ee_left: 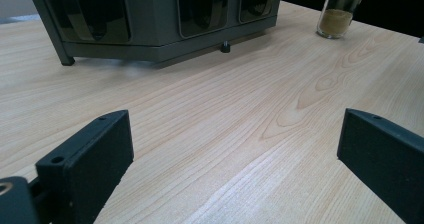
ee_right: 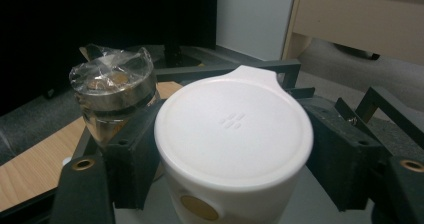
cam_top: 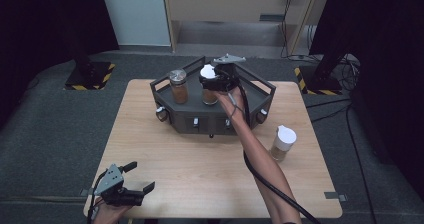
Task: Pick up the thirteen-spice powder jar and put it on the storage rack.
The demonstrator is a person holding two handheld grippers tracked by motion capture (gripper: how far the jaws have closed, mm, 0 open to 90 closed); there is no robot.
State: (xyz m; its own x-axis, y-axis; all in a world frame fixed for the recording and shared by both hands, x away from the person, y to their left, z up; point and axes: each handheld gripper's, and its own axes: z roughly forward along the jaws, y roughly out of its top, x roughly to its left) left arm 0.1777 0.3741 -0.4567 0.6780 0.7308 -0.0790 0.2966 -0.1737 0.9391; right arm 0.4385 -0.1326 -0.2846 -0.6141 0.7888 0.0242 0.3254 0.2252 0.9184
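A jar of brown powder with a white lid [cam_top: 209,74] [ee_right: 235,129] stands on top of the dark rack [cam_top: 260,101] at the table's far middle. My right gripper [cam_top: 212,80] [ee_right: 232,114] reaches over the rack, one jaw close on each side of that lid. The jaws hug it loosely, so I read them as open around it. To its left on the rack stands a jar with a silver lid under clear wrap [cam_top: 178,86] [ee_right: 112,91]. My left gripper [cam_top: 140,176] [ee_left: 235,129] rests open near the table's front left corner, with nothing between its jaws.
Another white-lidded jar of brown powder [cam_top: 282,143] [ee_left: 340,14] stands on the wooden table [cam_top: 175,149] to the right of the rack [ee_left: 150,34]. The right gripper's cable trails along the forearm to the front edge. A wooden cabinet [cam_top: 235,4] is behind the table.
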